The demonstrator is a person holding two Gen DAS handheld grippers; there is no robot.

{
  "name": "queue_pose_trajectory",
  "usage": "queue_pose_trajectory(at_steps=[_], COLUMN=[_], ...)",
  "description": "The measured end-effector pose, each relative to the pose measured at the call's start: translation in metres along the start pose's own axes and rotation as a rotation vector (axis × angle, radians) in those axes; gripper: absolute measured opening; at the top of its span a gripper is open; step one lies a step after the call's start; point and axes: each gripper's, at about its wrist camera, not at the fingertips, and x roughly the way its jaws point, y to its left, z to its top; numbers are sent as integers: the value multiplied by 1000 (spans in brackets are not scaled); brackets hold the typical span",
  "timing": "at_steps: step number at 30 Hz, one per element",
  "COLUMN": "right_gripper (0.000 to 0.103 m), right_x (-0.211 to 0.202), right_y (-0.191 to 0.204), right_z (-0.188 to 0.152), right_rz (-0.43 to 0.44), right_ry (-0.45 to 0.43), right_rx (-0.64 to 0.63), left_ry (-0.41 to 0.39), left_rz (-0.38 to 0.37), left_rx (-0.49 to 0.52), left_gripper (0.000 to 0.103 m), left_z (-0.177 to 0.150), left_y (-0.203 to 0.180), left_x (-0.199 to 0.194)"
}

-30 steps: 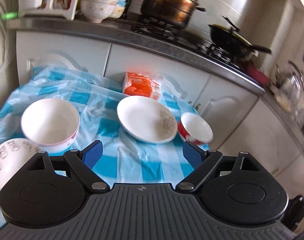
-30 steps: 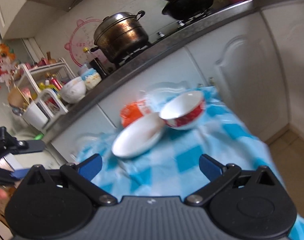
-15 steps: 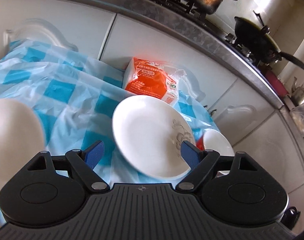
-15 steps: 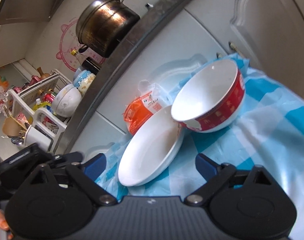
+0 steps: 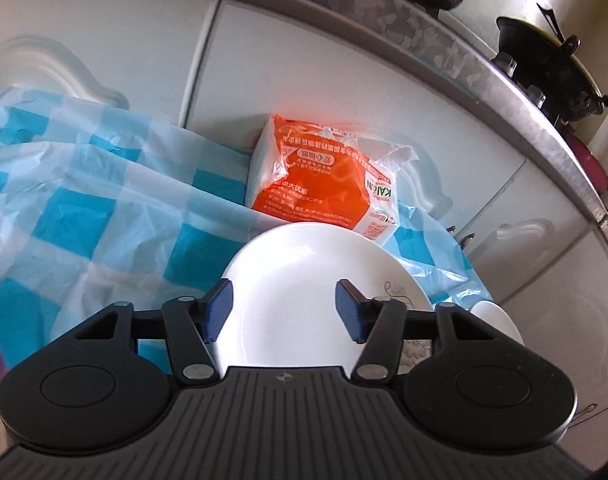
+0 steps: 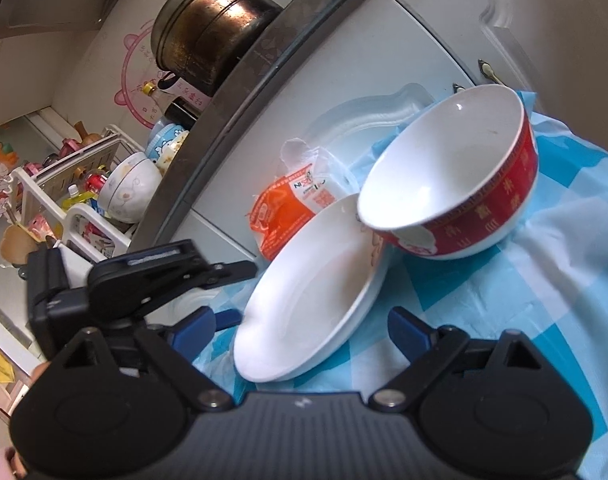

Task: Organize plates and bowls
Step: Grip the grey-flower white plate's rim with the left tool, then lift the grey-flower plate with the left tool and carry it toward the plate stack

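Both grippers have come in low over the blue-checked cloth since a second ago: the plate that sat well ahead of the left gripper now fills the space between its fingers, and the other white bowls have dropped out of its view. The left jaws are closing, the plate's near rim between them, though the pads do not look to be pressing on it yet. The right gripper is spread wide with nothing held, the same plate lying just ahead of it.

The plate rests on the cloth in front of the orange packet, and the red bowl leans its rim over the plate's far edge, touching it. Both look like glazed ceramic: stiff, smooth, fairly weighty and breakable. I would judge the thin rim the only place to pinch the plate, and it may slip if gripped lightly. Lifting it could tip the bowl, so the right gripper probably needs the bowl's wall first.
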Motion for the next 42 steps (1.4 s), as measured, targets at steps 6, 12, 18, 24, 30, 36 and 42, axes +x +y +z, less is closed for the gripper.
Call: queue_pose_trajectory(at_steps=[6,12,18,24,30,36,42], right_gripper=[99,99,99,99,100,102,103], right_x=[3,10,8,8,10,15,14], right_y=[1,4,2,3,5,9,8], right_z=[-1,-2,-1,-1,-2,-3,-3], right_rz=[27,72,84,56,47,45,48], right_ry=[0,27,20,14,19,37,45], right_rx=[-18,-41,-24,-40,-63,-102,-107], left_ry=[31,43,-41,-92,7,37,48], left_rz=[-17,-35,-21,31,52,34,45], left_rx=[16,1,-37,-32,5,62,63], left_gripper=[48,36,35,58,50,36,26], left_z=[4,-1,12,20,10,4,-13], left_y=[1,-1,12,21,22,11,8], left_x=[28,35,16,11,38,40,27])
